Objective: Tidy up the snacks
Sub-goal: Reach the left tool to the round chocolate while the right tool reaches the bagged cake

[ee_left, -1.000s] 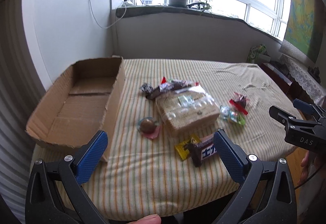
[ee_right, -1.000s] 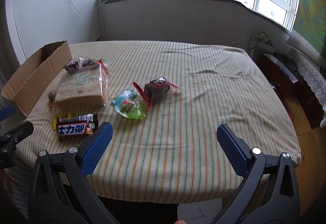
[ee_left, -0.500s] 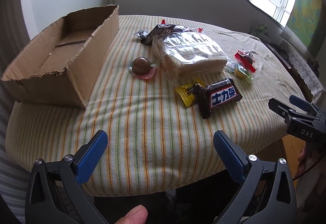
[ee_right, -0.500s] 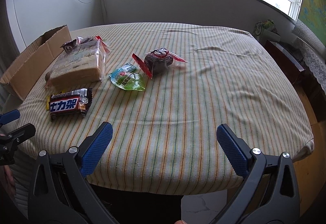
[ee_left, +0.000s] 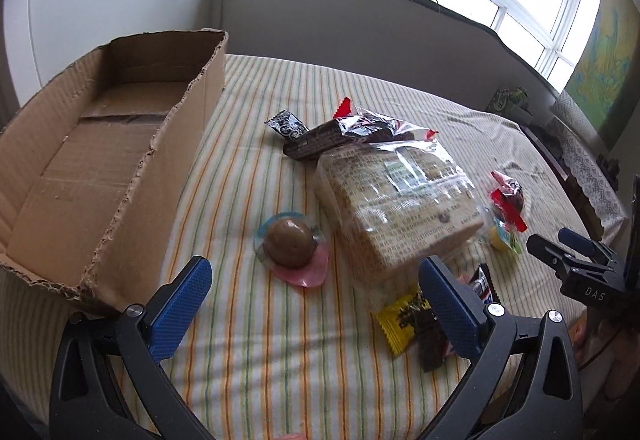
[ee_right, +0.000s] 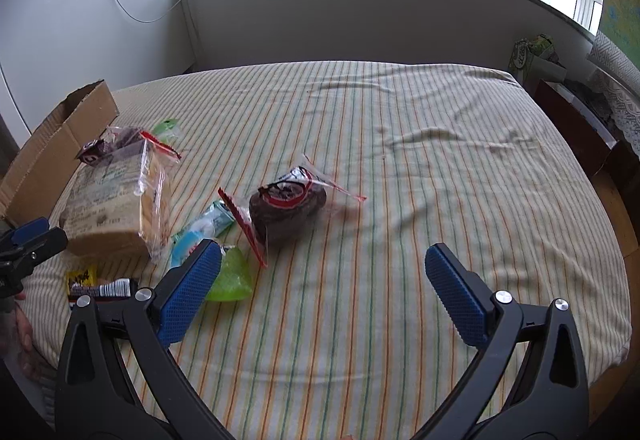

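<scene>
Now the left gripper (ee_left: 312, 292) sits lower and closer to the snacks than half a second ago, its jaws spread wide and gripping nothing, with the round brown candy (ee_left: 290, 243) on its pink wrapper just beyond the gap between them. The right gripper (ee_right: 322, 286) has likewise come in nearer, jaws released and empty, above the striped surface (ee_right: 440, 176). The bagged bread loaf (ee_left: 394, 208) lies in the middle of the cloth, its long axis running from near right to far left, its crimped bag end pointing away toward the dark wafer bar (ee_left: 340, 136). That bar lies crosswise at the loaf's far end. The open cardboard box (ee_left: 92, 144) stands at the left, its long side running near to far. Near right, a yellow packet (ee_left: 402, 322) touches a dark chocolate bar (ee_left: 434, 348) partly hidden behind the left gripper's right finger. A wrapped brown cake (ee_right: 288, 210) and a green jelly pouch (ee_right: 230, 278) lie right of the loaf.
</scene>
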Demonstrator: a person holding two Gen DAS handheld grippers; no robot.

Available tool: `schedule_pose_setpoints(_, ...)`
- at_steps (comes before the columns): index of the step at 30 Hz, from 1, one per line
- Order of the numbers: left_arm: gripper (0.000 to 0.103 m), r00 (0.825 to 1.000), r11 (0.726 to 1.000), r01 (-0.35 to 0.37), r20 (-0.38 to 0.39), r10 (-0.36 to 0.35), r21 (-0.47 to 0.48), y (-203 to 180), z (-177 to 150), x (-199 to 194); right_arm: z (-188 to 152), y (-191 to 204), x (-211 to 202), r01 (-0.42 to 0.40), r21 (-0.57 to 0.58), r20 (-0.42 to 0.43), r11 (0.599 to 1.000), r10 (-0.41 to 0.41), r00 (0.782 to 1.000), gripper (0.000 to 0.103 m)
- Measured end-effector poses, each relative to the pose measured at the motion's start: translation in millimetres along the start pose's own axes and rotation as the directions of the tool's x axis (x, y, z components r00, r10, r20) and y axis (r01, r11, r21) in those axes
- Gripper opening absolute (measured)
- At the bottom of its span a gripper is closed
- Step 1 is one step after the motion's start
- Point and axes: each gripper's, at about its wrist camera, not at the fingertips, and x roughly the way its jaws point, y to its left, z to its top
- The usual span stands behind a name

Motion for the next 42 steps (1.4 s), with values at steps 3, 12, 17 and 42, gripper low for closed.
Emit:
schedule_pose_setpoints(3,0.103,1.0,1.0,0.008,0.002,-0.008,0.009,6.0,5.4,5.0,12.9,2.6,17.2,-0.043,0.011,-0.023,0.999,0.043,0.999,0.103)
schedule_pose_setpoints(12,0.103,1.0,1.0,0.018,-0.007,-0.018,0.015,12.8,9.7,8.4,17.4,11.6,36.1,-0.076,-0.018,-0.047,0.997,0.075,0.996,0.094)
schedule_pose_setpoints(17,0.083,0.997,0.995,0.076,0.001,-0.076,0.067,5.0,13.0,9.1,14.8,3.5,35.1,-0.105,-0.018,-0.044,0.994,0.104,0.994,0.09)
schedule_pose_setpoints(42,0.039,0.997,0.989,0.057,-0.053,-0.05,0.137,11.7,12.9,24.3,16.2,0.7,36.5,-0.113,-0.098,-0.031,0.989,0.111,0.993,0.076)
